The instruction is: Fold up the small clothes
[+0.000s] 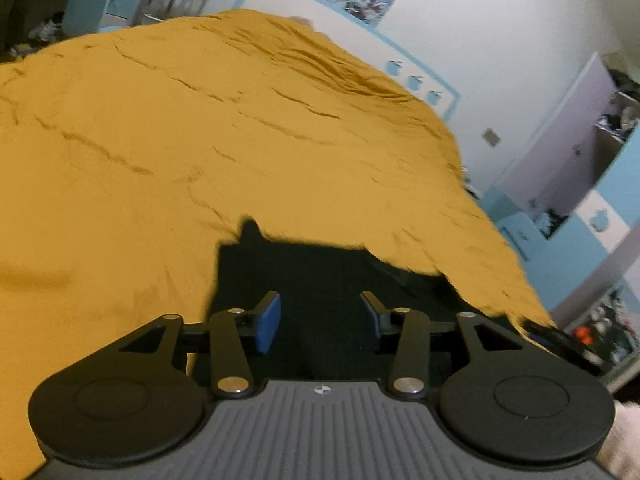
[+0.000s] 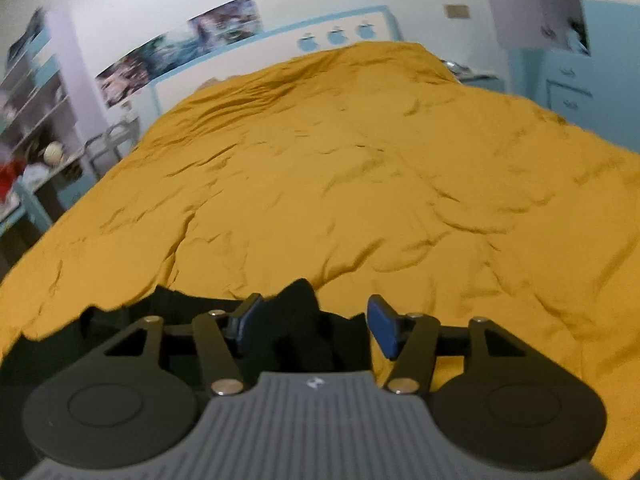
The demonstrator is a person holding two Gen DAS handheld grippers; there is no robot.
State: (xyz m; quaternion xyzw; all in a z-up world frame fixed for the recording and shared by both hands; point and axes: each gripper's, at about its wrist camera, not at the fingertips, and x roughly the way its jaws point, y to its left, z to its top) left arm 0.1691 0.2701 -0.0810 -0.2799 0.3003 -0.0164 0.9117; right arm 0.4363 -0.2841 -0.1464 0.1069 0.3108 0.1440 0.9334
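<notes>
A big yellow blanket (image 1: pixel 200 140) covers the whole bed and is full of wrinkles. It fills most of both views (image 2: pixel 360 180).

Behind the bed is a white wall (image 1: pixel 500 8) with a blue line around a white panel. Posters (image 2: pixel 180 48) hang on it in a row, and small blue apple shapes (image 2: pixel 336 36) sit under them. On one side of the room there are shelves (image 2: pixel 32 100) with things on them. On the other side is a blue cabinet (image 2: pixel 572 92) with drawers.

A black cloth (image 1: pixel 320 264) lies on the blanket at the near edge of the bed. It is dark, so its shape is hard to make out. In the right view a bunched-up bit of it (image 2: pixel 300 312) sticks up.

The left claw (image 1: pixel 320 316) is wide open. Its blue pads (image 1: pixel 269 320) are over the black cloth, one on each side. It holds nothing.

The right claw (image 2: pixel 310 326) is wide open too. The bump of cloth stands between its fingers, close to the left pad (image 2: pixel 246 326). The right pad (image 2: pixel 384 330) is over the yellow blanket, apart from the cloth. Whether the left pad touches the cloth is not clear. The claw does not pinch anything.
</notes>
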